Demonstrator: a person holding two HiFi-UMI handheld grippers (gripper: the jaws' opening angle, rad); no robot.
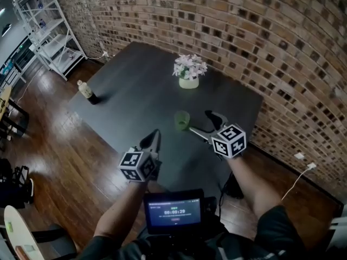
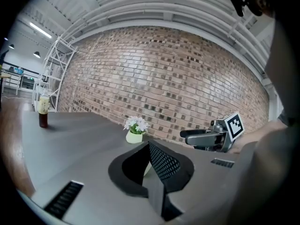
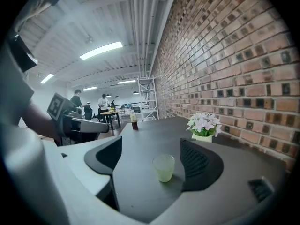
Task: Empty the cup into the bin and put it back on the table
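A pale green translucent cup [image 1: 182,120] stands upright on the dark table [image 1: 135,75], toward its near right part. My right gripper [image 1: 201,122] is just right of it and open. In the right gripper view the cup [image 3: 164,167] stands between the two pads [image 3: 199,161], closer to the right one, with a gap on both sides. My left gripper [image 1: 156,136] hovers over the table's near edge, left of the cup, its jaws together and holding nothing; in its own view my left gripper [image 2: 151,165] points toward the flower pot. No bin is in view.
A small pot of white flowers [image 1: 189,72] stands behind the cup, near the brick wall [image 1: 260,31]. A brown bottle [image 1: 87,92] stands at the table's left edge. A white shelf rack [image 1: 49,26] stands on the wooden floor [image 1: 59,145] at the far left.
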